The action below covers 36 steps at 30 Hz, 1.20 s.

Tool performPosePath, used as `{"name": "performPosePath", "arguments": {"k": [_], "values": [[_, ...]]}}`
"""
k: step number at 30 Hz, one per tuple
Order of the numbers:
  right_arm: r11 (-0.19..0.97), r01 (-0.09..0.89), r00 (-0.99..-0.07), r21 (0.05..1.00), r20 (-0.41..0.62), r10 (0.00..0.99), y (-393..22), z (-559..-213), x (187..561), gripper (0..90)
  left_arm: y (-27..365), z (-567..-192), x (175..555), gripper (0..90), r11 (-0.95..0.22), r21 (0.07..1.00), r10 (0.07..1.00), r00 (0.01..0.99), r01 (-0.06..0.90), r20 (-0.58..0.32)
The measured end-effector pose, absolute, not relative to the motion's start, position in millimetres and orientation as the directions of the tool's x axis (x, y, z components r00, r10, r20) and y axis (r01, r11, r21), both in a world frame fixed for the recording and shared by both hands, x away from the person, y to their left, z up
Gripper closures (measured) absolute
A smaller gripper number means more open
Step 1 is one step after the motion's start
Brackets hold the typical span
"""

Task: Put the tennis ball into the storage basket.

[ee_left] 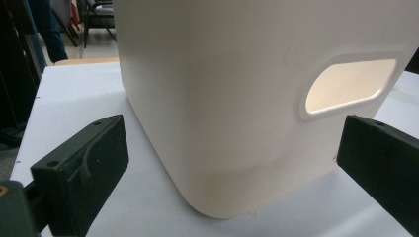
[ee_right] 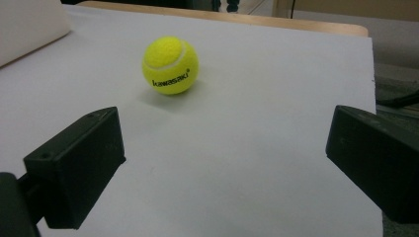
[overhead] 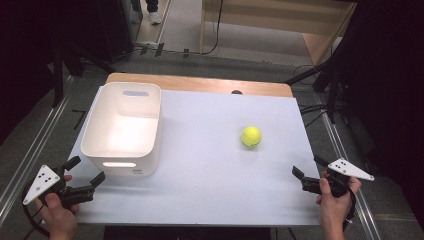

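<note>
A yellow tennis ball [overhead: 251, 136] is seen resting on the white table [overhead: 210, 175], right of centre and well apart from everything else. In the right gripper view the ball [ee_right: 170, 64] lies ahead of the jaws and left of their midline, with black lettering on its side. The right tongs [overhead: 310, 170] are held by a hand [overhead: 334, 197] at the table's near right edge, the 2 jaws spread wide and nothing between them; they are aimed toward the ball but are not near it.

A white bin [overhead: 123, 128] with a handle slot in its near wall is placed on the left part of the table. The left tongs [overhead: 86, 171] are held at the near left corner, just beside the bin's near wall, jaws apart and empty. In the left gripper view the bin's rounded corner [ee_left: 217, 123] is seen between the 2 jaws, untouched.
</note>
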State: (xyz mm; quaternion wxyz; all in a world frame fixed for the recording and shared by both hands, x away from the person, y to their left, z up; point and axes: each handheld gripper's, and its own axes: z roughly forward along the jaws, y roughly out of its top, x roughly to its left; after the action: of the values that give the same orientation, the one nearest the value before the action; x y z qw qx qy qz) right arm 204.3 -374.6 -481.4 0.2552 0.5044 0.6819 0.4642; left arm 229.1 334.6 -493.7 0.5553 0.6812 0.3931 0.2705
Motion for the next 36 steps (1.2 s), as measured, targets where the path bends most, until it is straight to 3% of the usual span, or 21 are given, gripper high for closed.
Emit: {"name": "performPosePath", "arguments": {"k": [36], "values": [[0.176, 0.506, -0.435, 0.844, 0.073, 0.898, -347.5, -462.0, 247.3, 0.0, 334.4, -493.7, 228.9, 0.0, -0.07, 0.969, 0.836, 0.545, 0.236, -0.072]]}}
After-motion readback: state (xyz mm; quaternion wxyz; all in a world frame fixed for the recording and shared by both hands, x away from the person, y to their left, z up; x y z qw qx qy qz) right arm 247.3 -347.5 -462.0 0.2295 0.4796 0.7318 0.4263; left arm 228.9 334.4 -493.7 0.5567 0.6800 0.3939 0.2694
